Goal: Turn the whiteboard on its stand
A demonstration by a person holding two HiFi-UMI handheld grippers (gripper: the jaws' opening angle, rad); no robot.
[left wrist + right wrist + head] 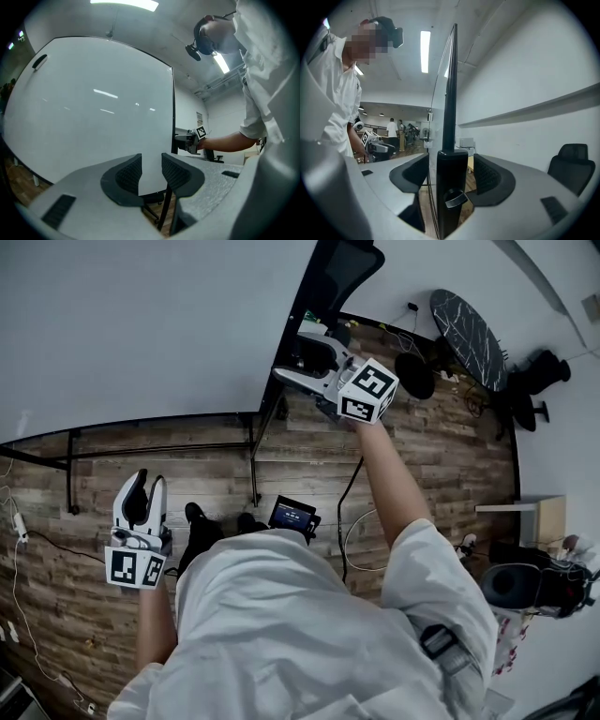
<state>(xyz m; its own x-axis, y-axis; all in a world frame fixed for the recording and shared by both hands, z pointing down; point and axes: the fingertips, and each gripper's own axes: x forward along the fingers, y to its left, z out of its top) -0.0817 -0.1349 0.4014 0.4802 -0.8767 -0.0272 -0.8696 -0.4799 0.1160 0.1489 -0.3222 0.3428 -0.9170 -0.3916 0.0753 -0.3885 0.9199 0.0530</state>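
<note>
1. I am holding the right tool (447, 176) wide open, its pads on either side of the black upright edge bracket (451, 187) of the large white, black-framed whiteboard (141, 324), with a gap showing on each side.
2. I am holding the left tool (151, 171) open and empty, facing the board's white face.
3. The whiteboard is standing upright on its black tubular stand (255, 456) on the brown wood-plank floor (300, 442).

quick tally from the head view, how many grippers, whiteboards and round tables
grippers: 2 (left gripper, right gripper)
whiteboard: 1
round table: 1
total: 4
</note>
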